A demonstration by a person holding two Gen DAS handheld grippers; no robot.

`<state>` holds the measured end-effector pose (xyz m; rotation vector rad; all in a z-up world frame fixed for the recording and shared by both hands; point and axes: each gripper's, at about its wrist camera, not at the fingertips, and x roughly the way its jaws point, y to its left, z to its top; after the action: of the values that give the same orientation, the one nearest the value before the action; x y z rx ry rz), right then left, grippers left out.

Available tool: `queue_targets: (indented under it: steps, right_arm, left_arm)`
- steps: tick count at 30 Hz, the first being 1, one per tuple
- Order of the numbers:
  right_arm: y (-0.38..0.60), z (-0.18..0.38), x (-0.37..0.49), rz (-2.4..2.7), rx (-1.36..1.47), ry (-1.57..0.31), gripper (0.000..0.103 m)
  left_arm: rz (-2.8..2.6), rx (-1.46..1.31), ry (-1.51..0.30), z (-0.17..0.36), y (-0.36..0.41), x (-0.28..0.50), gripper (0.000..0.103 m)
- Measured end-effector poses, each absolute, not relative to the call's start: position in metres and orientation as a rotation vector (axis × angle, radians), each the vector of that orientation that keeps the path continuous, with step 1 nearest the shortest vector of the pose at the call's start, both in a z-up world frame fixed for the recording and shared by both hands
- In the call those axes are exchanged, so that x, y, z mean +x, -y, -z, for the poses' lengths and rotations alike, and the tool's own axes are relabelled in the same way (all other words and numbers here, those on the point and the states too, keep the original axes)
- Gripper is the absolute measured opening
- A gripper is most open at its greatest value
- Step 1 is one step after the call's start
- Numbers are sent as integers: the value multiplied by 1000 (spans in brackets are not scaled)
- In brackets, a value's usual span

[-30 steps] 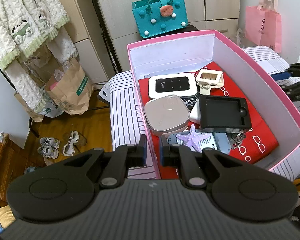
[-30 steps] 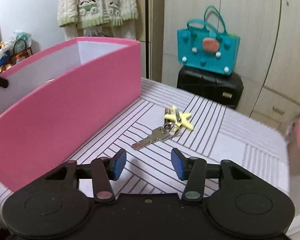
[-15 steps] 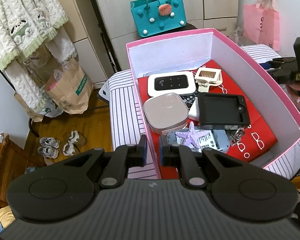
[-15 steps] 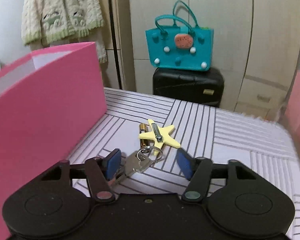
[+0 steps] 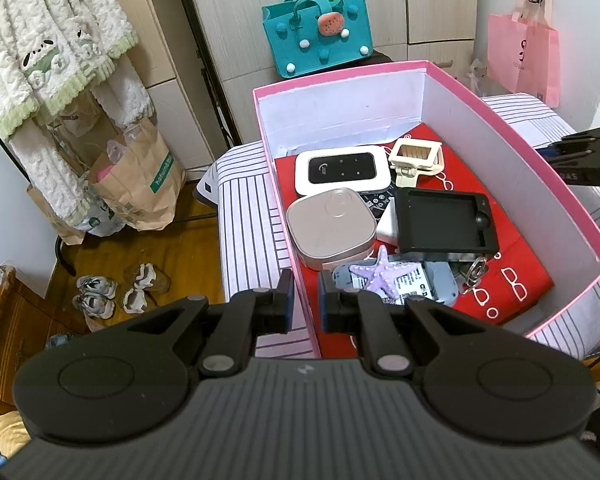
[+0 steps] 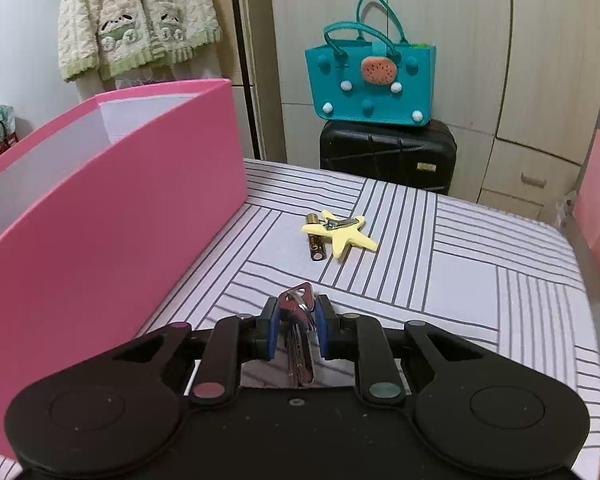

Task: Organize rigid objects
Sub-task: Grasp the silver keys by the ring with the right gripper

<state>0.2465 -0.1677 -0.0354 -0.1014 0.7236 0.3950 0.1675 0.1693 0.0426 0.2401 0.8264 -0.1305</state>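
Observation:
My right gripper (image 6: 296, 320) is shut on a bunch of silver keys (image 6: 298, 332), held just above the striped bed cover. Ahead of it lie a yellow starfish (image 6: 342, 232) with a nail clipper on it and a battery (image 6: 314, 242). The pink box (image 5: 480, 128) stands to the left of the right gripper, where its outer wall (image 6: 112, 208) shows. My left gripper (image 5: 303, 304) is shut on the box's near left wall. Inside lie a white router (image 5: 342, 170), a beige case (image 5: 330, 232), a black tray (image 5: 444, 224) and a purple starfish (image 5: 382, 276).
A teal felt bag (image 6: 370, 80) sits on a black suitcase (image 6: 388, 156) beyond the bed. A pink paper bag (image 5: 524, 56) hangs at the right. Paper bags (image 5: 140, 172) and shoes (image 5: 116, 288) are on the wood floor at the left. The right gripper shows past the box's right wall (image 5: 588, 156).
My right gripper moved up to the keys, closed on them and lifted them a little off the cover. The left gripper kept its hold on the box wall.

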Motion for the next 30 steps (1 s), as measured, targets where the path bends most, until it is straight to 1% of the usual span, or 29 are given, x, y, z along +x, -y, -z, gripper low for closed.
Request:
queue_targets:
  steps: [1,12,21,30]
  right_arm:
    - [168,33,243,-397,-108,-719,4]
    - [172,-2,217,-433,-135,-675,5]
    - [176,-52,199,-522,-102,-618,5]
    - [158,-93,191,-668,-59,-594,5]
  left_arm:
    - [132,242,-826,-43,-169,167,11]
    - [135,244,-819,-41,-169,166,11]
    - [125,233,-829,-41,-169,163,11]
    - [133,233,-824,-41,-169,160,11]
